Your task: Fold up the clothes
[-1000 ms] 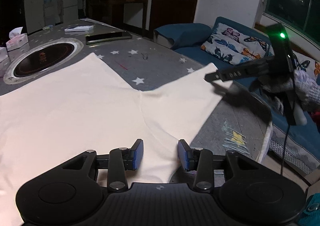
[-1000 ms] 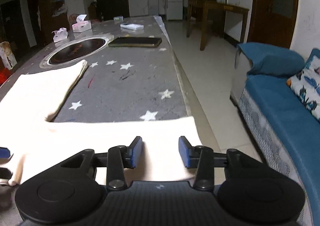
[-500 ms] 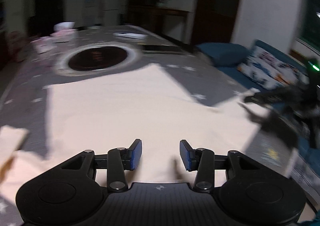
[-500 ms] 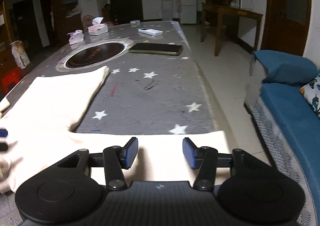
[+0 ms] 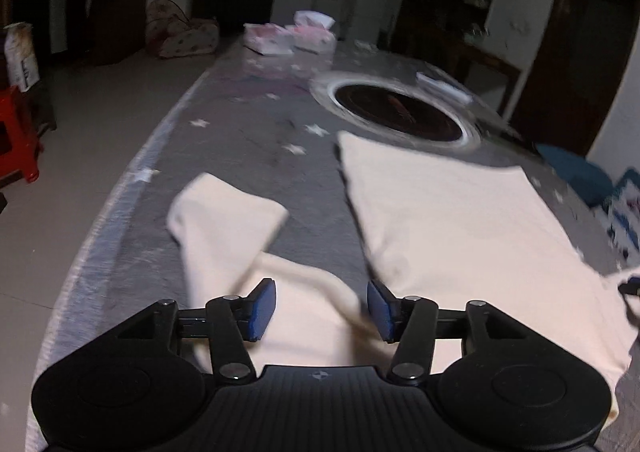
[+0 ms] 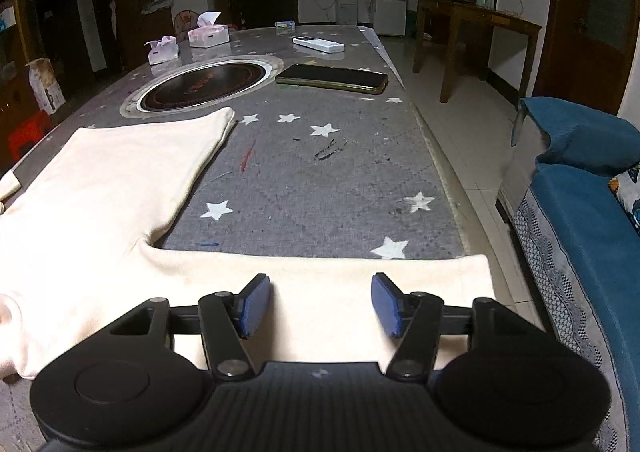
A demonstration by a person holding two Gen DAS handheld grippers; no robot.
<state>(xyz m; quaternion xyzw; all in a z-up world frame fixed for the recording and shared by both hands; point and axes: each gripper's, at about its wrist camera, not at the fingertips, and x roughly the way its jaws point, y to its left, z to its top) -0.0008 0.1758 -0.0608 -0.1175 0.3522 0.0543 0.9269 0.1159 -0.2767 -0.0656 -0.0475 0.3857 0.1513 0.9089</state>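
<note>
On my far left, the left sleeve (image 5: 224, 220) of the cream shirt (image 5: 460, 220) lies angled out over the grey star-print table (image 5: 240, 132), creased and partly doubled on itself rather than flat. I have the left gripper (image 5: 321, 308) low over the place where that sleeve joins the body, fingers apart with nothing between the blue pads (image 5: 262, 306); I judge I'm placed here because this sleeve is the loose piece that has to come inward first. This view is smeared, so I can't tell whether the pads touch the cloth.

Moving right, the shirt body spreads flat up to the round hotplate (image 6: 204, 86) set in the table, which leaves room to fold toward the middle. A dark phone (image 6: 332, 78) and a white remote (image 6: 318, 44) lie beyond, well apart from the fabric.

Further right, the right sleeve (image 6: 340, 280) stretches straight along the near edge, its cuff near the table's rim. My right gripper (image 6: 320, 302) hangs just over it, fingers spread wide and empty, lined up, I think, to pinch it. The blue sofa (image 6: 580, 212) sits off to the right.
</note>
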